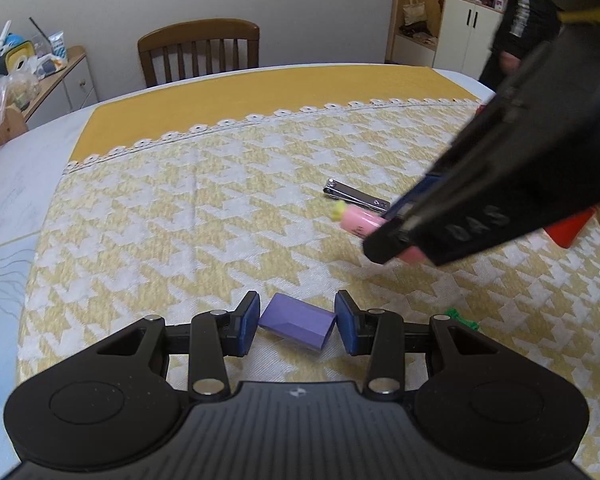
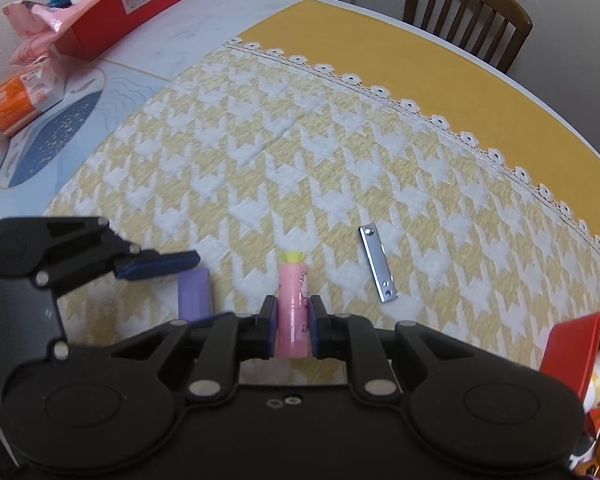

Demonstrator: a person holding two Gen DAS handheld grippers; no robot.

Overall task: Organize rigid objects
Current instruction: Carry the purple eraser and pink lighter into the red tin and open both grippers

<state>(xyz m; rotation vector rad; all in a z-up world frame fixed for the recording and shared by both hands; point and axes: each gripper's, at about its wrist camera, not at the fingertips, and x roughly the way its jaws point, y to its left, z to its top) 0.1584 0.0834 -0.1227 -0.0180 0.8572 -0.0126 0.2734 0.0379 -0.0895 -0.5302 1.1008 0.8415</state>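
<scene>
Desk (image 2: 204, 12) under a yellow-and-white patterned cloth (image 2: 300, 152), a few small items loose on it. Right tongs (image 2: 294, 330) are clamped on a pink tube (image 2: 293, 312) with a yellow-green tip; the blue pads press both its sides. From the left camera the tube appears clear of the cloth, held out beyond the black fingers. Left tongs (image 1: 296, 322) straddle a purple block (image 1: 298, 324); the right pad sits against its edge, but a sliver of gap shows at the left pad, so I cannot tell whether the grip is closed. Whether the block still rests on the cloth is also unclear. A metal nail clipper (image 2: 378, 264) lies flat on the cloth, untouched, just beyond the tube. A small green thing (image 1: 462, 317) lies near the left tongs, too hidden to identify. A red container (image 2: 572, 344) stands at the right edge with things already inside. My judgement: sorting is early to midway, with two pieces in hand, the clipper and green item left, and nothing visibly set down in this step.
</scene>
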